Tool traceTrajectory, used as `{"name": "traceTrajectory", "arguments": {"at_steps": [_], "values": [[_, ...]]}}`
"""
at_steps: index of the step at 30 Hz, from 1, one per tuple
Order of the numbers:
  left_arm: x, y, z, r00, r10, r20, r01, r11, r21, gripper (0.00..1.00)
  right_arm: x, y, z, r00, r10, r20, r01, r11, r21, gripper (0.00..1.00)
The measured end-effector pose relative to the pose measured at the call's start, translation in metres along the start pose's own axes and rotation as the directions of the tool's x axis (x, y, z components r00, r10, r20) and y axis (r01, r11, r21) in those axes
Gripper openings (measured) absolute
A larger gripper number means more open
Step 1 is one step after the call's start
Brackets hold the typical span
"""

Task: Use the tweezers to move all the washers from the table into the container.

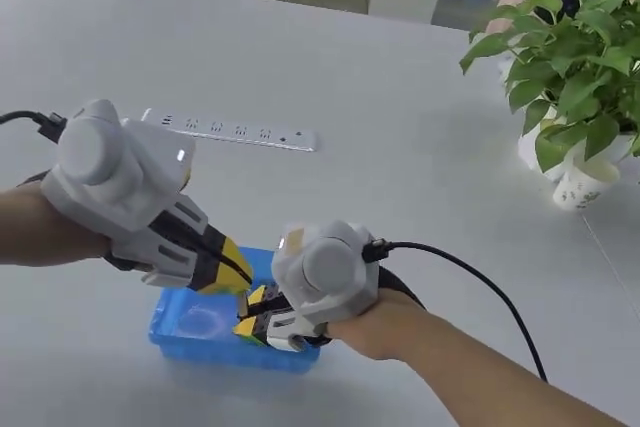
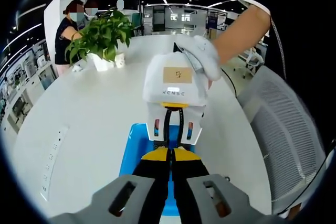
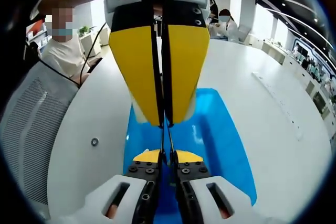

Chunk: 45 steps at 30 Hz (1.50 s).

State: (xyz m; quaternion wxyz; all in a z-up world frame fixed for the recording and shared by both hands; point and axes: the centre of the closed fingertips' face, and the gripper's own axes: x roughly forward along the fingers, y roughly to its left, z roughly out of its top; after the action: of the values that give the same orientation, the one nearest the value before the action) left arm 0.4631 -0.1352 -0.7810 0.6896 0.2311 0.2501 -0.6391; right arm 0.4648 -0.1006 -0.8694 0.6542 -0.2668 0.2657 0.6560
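The blue container [image 1: 180, 332] stands on the white desk [image 1: 400, 147], and both tools meet above it; the left tool [image 1: 238, 275] comes over the container from one side and the right tool [image 1: 252, 315] from the opposite side, tip nearly against tip. In the right gripper view the yellow jaws of the left tool [image 3: 165, 121] are pressed together over the container [image 3: 226, 145], with only a thin dark line between them; the jaws of the right tool [image 3: 168, 156] are also drawn together. The thin dark tweezers [image 3: 167, 137] run from one tool to the other, and each tool seems clamped on one end; which end is which I cannot tell. One washer [image 3: 94, 141] lies flat on the bare desk near the container, beside its long wall and not touching it. In the left gripper view the left tool [image 2: 169, 153] is closed just in front of the right tool [image 2: 170, 142], above the container [image 2: 131, 150]. A power strip [image 1: 235, 130] lies beyond the container; a potted plant [image 1: 580, 57] stands well apart from it.
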Motion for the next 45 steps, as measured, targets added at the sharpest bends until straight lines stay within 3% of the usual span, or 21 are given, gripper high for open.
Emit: {"name": "traceTrajectory", "arguments": {"at_steps": [14, 29, 45], "values": [[-0.001, 0.003, 0.001, 0.9999, 0.003, 0.01, -0.003, 1.0, 0.001, 0.03, -0.001, -0.003, 0.001, 0.9999, -0.005, -0.012, 0.005, 1.0, -0.008, 0.11], [-0.009, 0.0, 0.01, 0.9998, 0.017, 0.011, -0.017, 1.0, 0.012, 0.03, -0.01, -0.001, 0.01, 0.9997, -0.025, 0.006, 0.025, 0.999, -0.023, 0.11], [-0.026, -0.006, 0.028, 0.9989, 0.046, 0.006, -0.046, 0.998, 0.031, 0.03, -0.028, 0.002, 0.028, 0.9982, -0.051, 0.032, 0.053, 0.998, -0.04, 0.11]]}}
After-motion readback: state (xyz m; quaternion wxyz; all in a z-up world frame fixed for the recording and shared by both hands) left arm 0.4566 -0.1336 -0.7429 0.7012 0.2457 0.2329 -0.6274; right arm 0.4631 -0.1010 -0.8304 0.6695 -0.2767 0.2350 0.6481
